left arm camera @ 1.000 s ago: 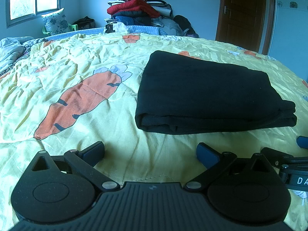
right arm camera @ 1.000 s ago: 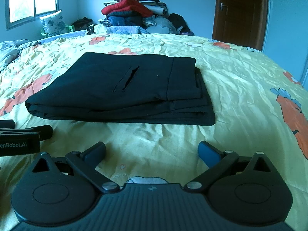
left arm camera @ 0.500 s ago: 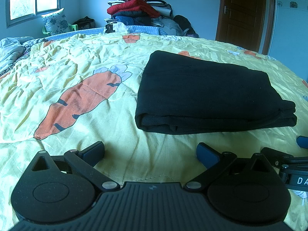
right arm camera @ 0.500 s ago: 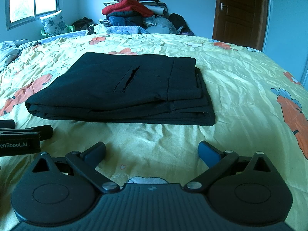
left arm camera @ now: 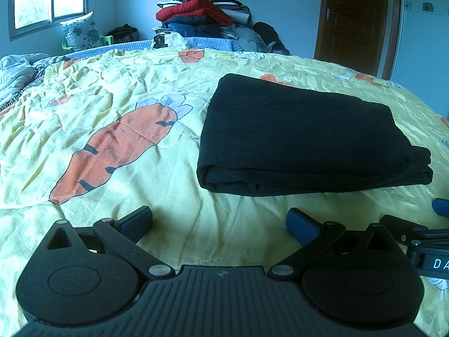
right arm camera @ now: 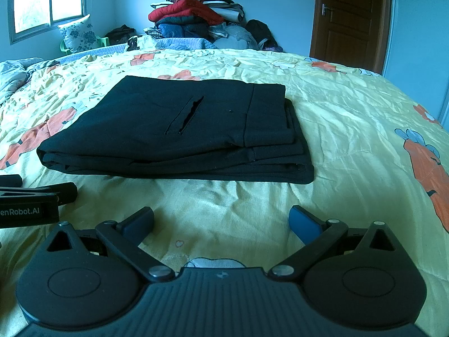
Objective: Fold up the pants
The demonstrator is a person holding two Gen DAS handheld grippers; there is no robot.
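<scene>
Black pants [left arm camera: 303,137] lie folded into a flat rectangle on the yellow carrot-print bedspread [left arm camera: 112,106]. In the right wrist view the pants [right arm camera: 179,129] show a slit pocket on top and stacked layers at the right edge. My left gripper [left arm camera: 219,219] is open, low over the bedspread, a short way in front of the fold's near left corner. My right gripper [right arm camera: 221,219] is open too, in front of the pants' near edge. Neither holds anything. Each gripper shows at the edge of the other's view.
A tall pile of clothes and blankets [left arm camera: 204,19] stands at the far end of the bed. A floral pillow [left arm camera: 80,29] sits below the window at far left. A brown door [left arm camera: 356,19] is at back right. Rumpled bedding [left arm camera: 16,67] lies at left.
</scene>
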